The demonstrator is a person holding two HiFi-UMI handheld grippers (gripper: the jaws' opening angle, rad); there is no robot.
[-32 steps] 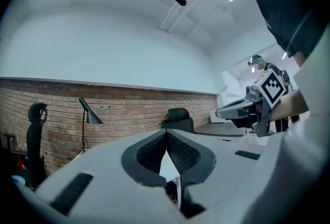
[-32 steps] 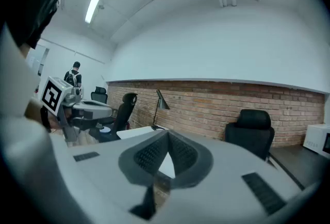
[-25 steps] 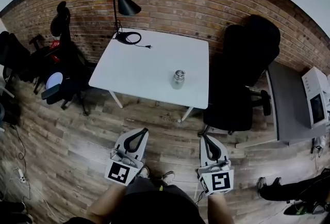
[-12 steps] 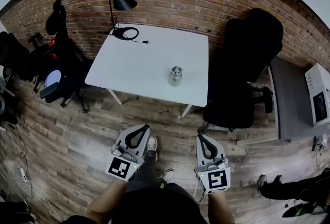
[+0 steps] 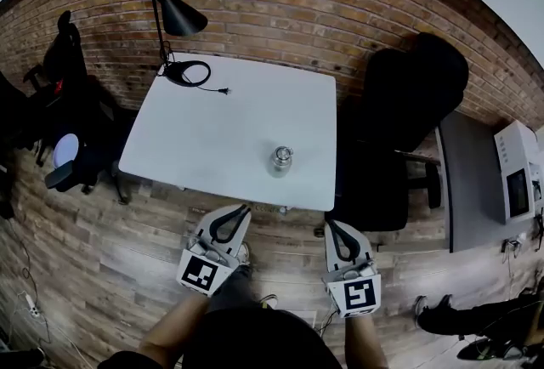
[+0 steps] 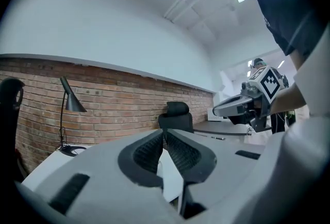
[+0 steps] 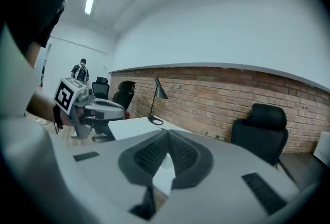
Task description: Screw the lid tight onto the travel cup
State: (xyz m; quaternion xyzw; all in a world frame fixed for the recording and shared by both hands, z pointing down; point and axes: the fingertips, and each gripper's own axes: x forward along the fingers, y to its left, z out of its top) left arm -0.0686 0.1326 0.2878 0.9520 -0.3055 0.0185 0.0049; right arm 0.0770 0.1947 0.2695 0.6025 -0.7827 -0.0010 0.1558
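Head view: cup [image 5: 281, 161] well beyond fingers [image 5: 241, 212]

The travel cup [image 5: 281, 160] is too small in the head view to tell whether a lid sits on it or how tightly. Neither gripper view shows it, since the left gripper [image 6: 164, 131] and right gripper [image 7: 167, 131] block the near bench [image 5: 212, 129] with their own grey bodies. A person [image 5: 476, 315] at lower right is cut off by the head view's edge, only legs showing.
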